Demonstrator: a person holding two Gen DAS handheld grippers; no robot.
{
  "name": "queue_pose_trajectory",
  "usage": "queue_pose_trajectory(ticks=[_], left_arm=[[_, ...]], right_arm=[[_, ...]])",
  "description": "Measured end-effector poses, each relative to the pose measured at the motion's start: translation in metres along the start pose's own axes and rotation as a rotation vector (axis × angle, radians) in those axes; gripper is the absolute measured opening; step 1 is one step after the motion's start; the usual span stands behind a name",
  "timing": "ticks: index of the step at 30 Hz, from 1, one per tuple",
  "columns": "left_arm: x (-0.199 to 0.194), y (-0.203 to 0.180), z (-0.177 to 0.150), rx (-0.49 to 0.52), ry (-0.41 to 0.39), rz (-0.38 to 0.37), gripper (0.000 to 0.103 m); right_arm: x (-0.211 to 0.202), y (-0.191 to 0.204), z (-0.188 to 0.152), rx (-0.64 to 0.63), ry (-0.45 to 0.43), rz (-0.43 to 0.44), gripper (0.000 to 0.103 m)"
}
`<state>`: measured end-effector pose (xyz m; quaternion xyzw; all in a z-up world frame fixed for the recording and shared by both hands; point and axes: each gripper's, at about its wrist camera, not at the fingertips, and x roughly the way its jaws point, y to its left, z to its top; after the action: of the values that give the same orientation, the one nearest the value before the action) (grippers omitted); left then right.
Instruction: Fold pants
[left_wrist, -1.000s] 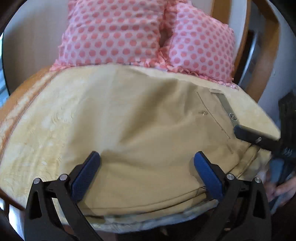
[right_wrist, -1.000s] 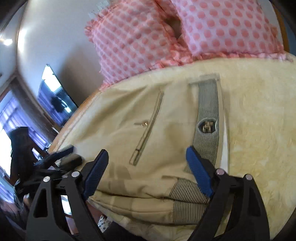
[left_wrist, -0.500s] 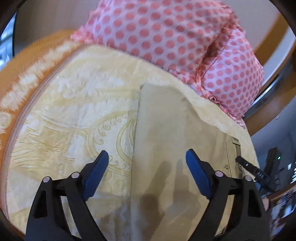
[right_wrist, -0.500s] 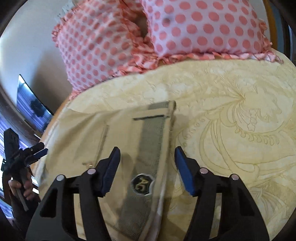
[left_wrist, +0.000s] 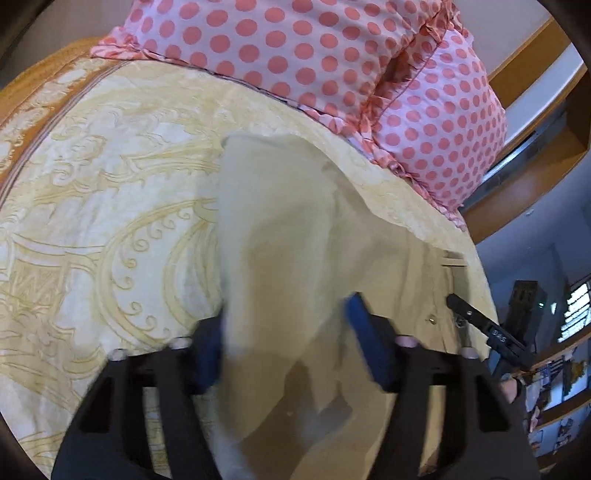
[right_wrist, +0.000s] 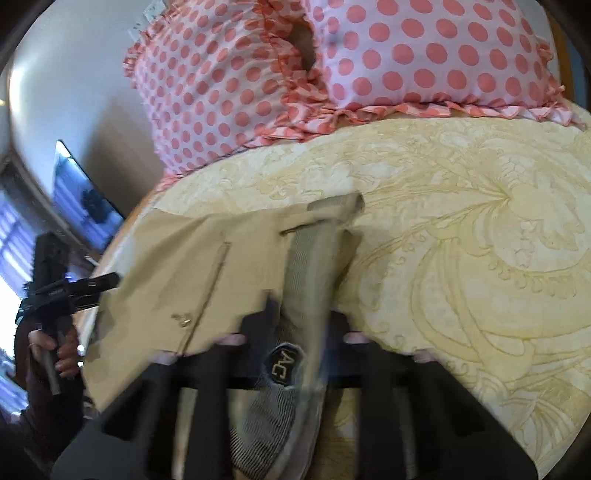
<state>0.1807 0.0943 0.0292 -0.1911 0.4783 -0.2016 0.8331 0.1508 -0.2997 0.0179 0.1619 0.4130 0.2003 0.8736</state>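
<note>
Khaki pants (left_wrist: 295, 236) lie on a yellow patterned bedspread (left_wrist: 110, 221). My left gripper (left_wrist: 288, 332) is closed on the leg end of the pants, and the cloth bunches up between its blue pads. My right gripper (right_wrist: 299, 325) is closed on the striped waistband (right_wrist: 314, 258) of the pants (right_wrist: 207, 266), near a round label. The back pocket slit and button show left of it. Each gripper is seen from the other's view, at the right edge (left_wrist: 480, 325) and at the left edge (right_wrist: 70, 288).
Two pink polka-dot pillows (left_wrist: 295, 48) (right_wrist: 332, 66) lie at the head of the bed. A wooden headboard (left_wrist: 535, 155) rises behind them. A dark screen (right_wrist: 85, 199) hangs on the wall at left. Shelves (left_wrist: 561, 369) stand at the right.
Both grippers have moved in over the pants and closed on the cloth: the left on the leg end, the right on the waistband. The cloth is now lifted and bunched.
</note>
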Motion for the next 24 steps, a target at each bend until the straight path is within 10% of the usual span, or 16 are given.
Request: queue_pose_trajectory(ticks=[4,19,24], left_arm=[[-0.005,0.005,-0.002,-0.020,-0.017,-0.008,0.010],[0.008,-0.045,0.095,0.113,-0.177,0.099,0.004],[0.069,-0.025,0.129,0.027,-0.066,0.149,0.004]], right_arm=[[-0.003,0.001,0.001,0.005,-0.009,0.018,0.009],[-0.001,0.000,0.110,-0.020,-0.177,0.026,0.007],[0.055,-0.044,0.125,0.111,-0.044,-0.110,0.009]])
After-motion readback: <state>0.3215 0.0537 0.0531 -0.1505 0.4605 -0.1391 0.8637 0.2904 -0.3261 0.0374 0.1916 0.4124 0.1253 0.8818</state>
